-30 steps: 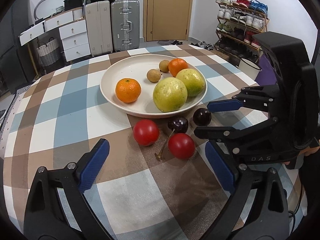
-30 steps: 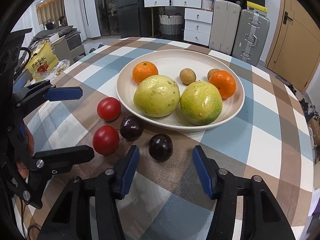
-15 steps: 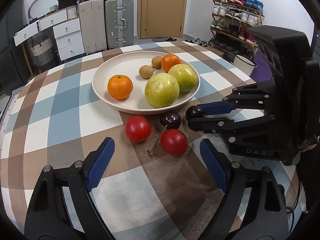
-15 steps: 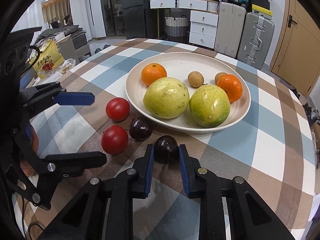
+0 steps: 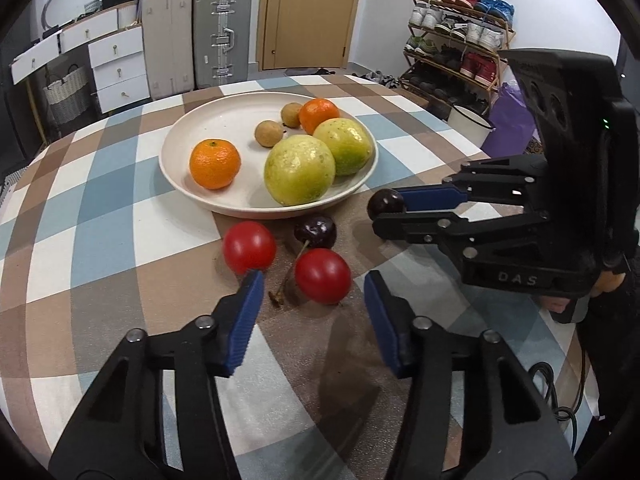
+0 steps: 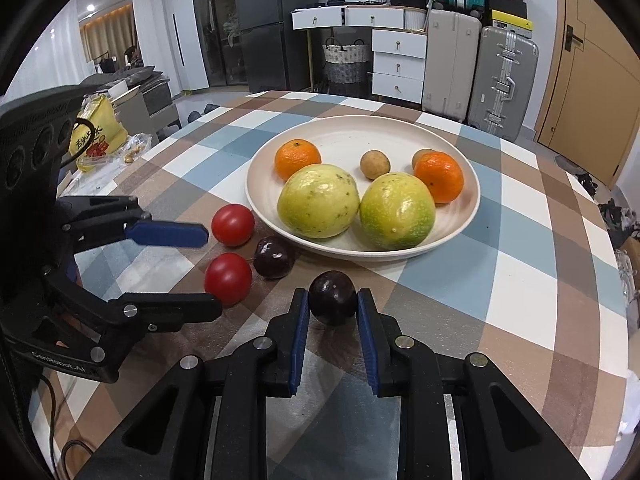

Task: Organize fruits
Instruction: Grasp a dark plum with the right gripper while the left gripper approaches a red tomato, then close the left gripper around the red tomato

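A white plate (image 5: 224,120) (image 6: 460,216) holds two oranges, two green-yellow fruits and two small brown fruits. My right gripper (image 6: 333,300) is shut on a dark cherry (image 6: 332,298) (image 5: 385,203) and holds it just above the cloth, near the plate's front rim. My left gripper (image 5: 310,292) is open, its fingers either side of a red tomato (image 5: 322,276) (image 6: 228,278). A second red tomato (image 5: 249,247) (image 6: 233,225) and a stemmed dark cherry (image 5: 315,231) (image 6: 274,257) lie in front of the plate.
The table wears a checked cloth (image 5: 100,216). Beyond its edge stand suitcases (image 5: 222,36), white drawers (image 5: 116,68) and a shoe rack (image 5: 456,40). A white cup (image 5: 468,126) sits past the right edge. A yellow bag (image 6: 96,140) lies off the left side.
My right gripper closed on the dark cherry and lifted it slightly. My left gripper moved forward toward the nearer red tomato and narrowed somewhat.
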`<state>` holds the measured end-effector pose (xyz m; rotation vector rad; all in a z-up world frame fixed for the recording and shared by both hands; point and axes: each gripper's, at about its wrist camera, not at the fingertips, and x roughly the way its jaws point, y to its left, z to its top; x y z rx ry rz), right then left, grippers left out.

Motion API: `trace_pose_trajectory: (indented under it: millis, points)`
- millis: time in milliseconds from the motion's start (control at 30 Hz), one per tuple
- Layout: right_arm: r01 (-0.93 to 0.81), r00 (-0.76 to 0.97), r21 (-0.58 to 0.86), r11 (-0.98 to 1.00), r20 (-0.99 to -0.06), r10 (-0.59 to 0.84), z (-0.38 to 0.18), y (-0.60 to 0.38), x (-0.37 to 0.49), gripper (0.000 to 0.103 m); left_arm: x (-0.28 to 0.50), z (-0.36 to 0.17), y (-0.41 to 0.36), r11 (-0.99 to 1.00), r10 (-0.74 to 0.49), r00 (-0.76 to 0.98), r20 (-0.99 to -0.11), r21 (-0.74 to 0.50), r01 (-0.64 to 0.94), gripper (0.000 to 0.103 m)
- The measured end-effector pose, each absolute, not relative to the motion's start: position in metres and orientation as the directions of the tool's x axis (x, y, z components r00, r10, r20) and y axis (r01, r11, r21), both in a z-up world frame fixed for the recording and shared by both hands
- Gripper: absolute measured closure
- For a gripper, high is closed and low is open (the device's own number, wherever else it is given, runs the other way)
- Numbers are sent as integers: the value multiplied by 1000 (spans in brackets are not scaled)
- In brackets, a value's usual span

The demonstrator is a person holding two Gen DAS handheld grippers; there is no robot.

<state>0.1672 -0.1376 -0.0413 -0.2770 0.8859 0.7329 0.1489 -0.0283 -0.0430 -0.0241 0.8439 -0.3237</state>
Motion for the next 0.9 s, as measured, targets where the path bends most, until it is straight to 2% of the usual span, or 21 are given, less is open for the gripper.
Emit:
trace_pose_trajectory:
  millis: [100, 500, 567, 600, 900]
  points:
    - [-682, 416, 69, 728, -783, 463, -41, -139, 167, 79, 149, -44, -32, 947, -298, 609, -735, -146, 287, 62]
    - [-691, 410, 63, 720, -787, 461, -43, -134, 164, 79, 163, -51, -36, 948, -298, 577, -761, -162, 275, 63]
    - [-692, 409, 64, 719, -786, 464, -42, -134, 164, 79, 164, -51, -37, 949, -296, 578, -760, -163, 271, 67]
    - [-692, 409, 64, 719, -786, 464, -43, -134, 164, 79, 165, -51, -37, 948, -298, 577, -760, -165, 272, 75]
    - [-693, 406, 62, 718, -789, 460, -44, -133, 164, 79, 162, -48, -35, 948, -300, 595, -746, -166, 270, 75]
